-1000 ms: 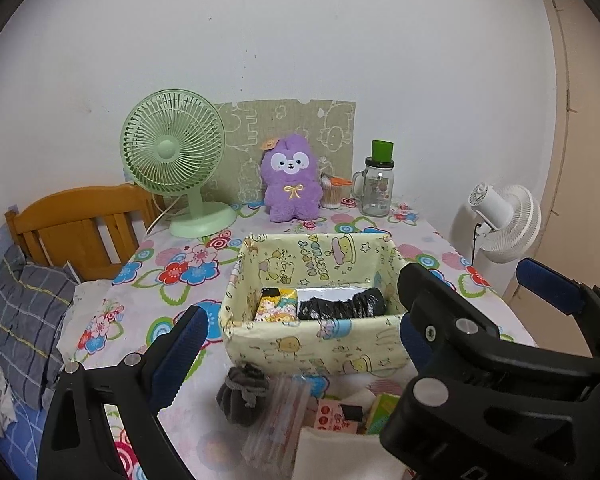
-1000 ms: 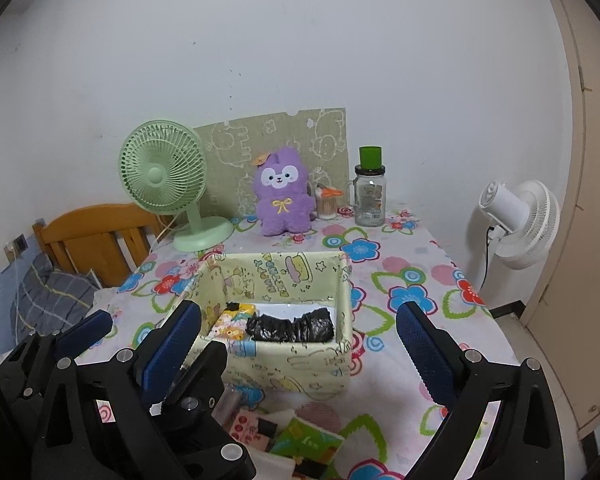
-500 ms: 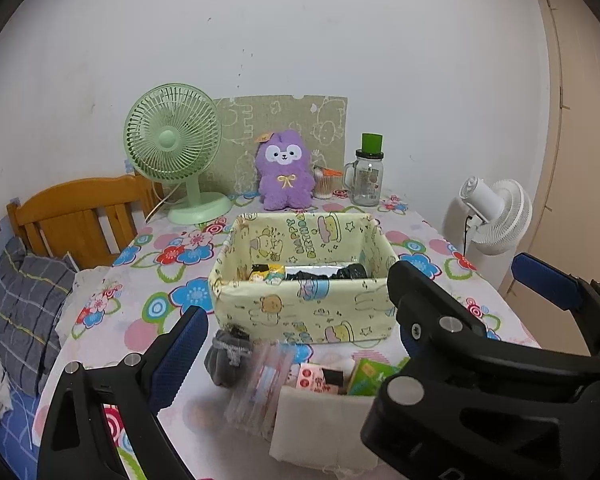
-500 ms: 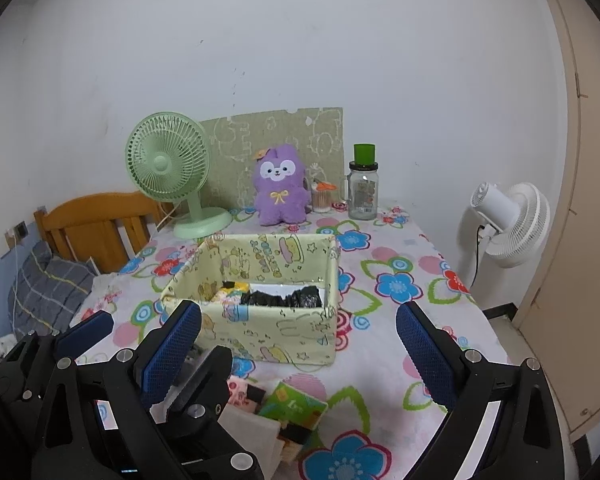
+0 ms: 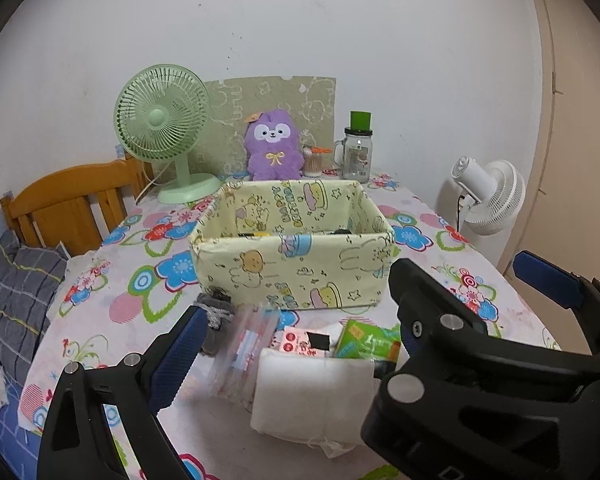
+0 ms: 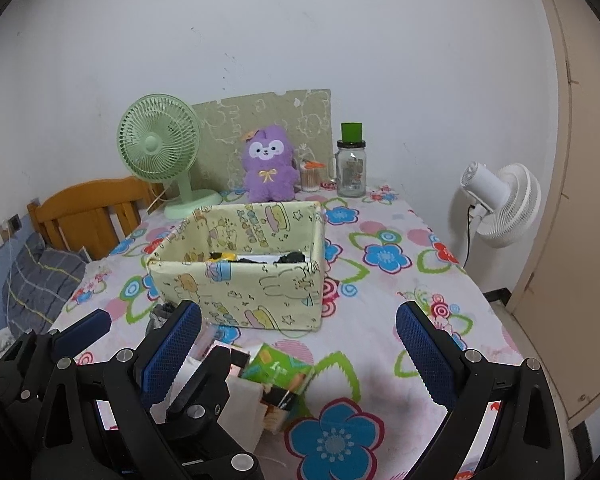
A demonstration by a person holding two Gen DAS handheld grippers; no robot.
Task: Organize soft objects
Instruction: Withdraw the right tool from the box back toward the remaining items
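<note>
Both grippers hover low over the near edge of the table point(image 6: 380, 344). The left gripper point(image 5: 296, 344) has its fingers spread wide and holds nothing; the right gripper point(image 6: 300, 352) is also wide apart and empty. Just below them lie a white folded cloth point(image 5: 312, 396), a clear plastic bag point(image 5: 244, 348), a green packet point(image 6: 278, 368) and a grey sock point(image 5: 216, 314). Behind these stands the yellow fabric box point(image 5: 296, 264) with some dark items inside. Farther back sit a purple plush toy point(image 5: 274, 146) and a green fan point(image 5: 162, 120).

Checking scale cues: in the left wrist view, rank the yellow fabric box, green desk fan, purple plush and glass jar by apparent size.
1. yellow fabric box, though it sits nearest the camera
2. green desk fan
3. purple plush
4. glass jar
</note>
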